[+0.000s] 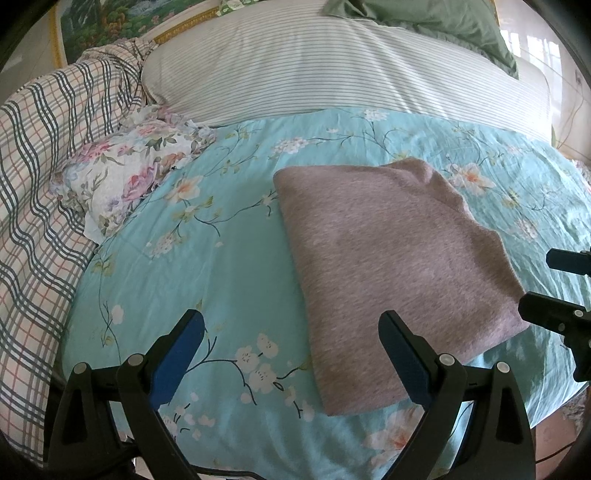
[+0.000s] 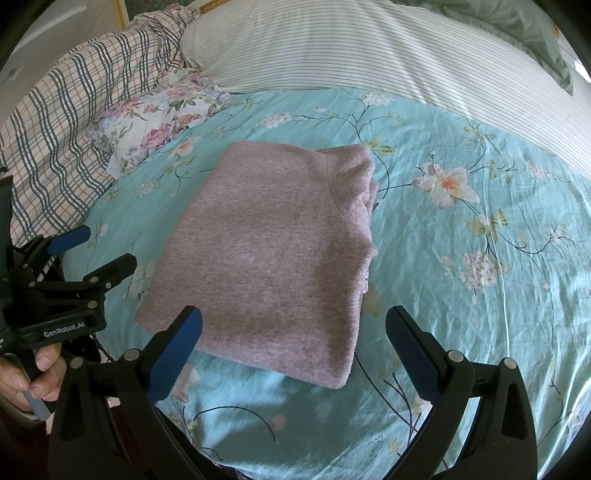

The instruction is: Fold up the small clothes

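A mauve knit garment lies folded into a neat rectangle on the turquoise floral bedsheet; it also shows in the right wrist view, its collar seam on the right side. My left gripper is open and empty, hovering above the garment's near left corner. My right gripper is open and empty, above the garment's near edge. The right gripper also shows at the right edge of the left wrist view, and the left gripper at the left edge of the right wrist view, held by a hand.
A floral-print cloth lies bunched at the back left. A plaid blanket is heaped on the left. A long striped pillow and a green pillow lie across the back of the bed.
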A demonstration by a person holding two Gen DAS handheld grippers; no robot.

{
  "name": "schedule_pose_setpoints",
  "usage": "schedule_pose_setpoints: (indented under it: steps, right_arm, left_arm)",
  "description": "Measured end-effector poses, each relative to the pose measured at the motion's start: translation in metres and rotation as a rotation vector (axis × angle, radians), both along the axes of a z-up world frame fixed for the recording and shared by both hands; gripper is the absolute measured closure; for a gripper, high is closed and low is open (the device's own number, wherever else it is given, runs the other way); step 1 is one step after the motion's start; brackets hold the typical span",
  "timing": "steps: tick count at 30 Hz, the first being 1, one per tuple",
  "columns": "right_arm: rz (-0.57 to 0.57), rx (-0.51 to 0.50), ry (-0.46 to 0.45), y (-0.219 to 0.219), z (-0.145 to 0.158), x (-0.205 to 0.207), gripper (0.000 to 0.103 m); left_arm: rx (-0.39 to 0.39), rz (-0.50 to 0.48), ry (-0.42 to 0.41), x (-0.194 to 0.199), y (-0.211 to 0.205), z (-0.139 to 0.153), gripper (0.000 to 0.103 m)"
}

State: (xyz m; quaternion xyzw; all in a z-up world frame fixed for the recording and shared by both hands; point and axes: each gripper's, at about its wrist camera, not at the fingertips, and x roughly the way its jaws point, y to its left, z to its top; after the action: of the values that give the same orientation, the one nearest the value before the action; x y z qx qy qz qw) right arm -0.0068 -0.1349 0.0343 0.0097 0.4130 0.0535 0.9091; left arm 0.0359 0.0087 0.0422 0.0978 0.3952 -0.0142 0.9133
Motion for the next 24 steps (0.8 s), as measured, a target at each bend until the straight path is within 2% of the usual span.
schedule_pose_setpoints:
  steps: [24]
  right_arm:
    - [0.005,0.009,0.003,-0.002,0.0,0.012,0.003]
  left_arm:
    - [-0.011,-0.008,0.006,0.009,0.0,-0.002,0.007]
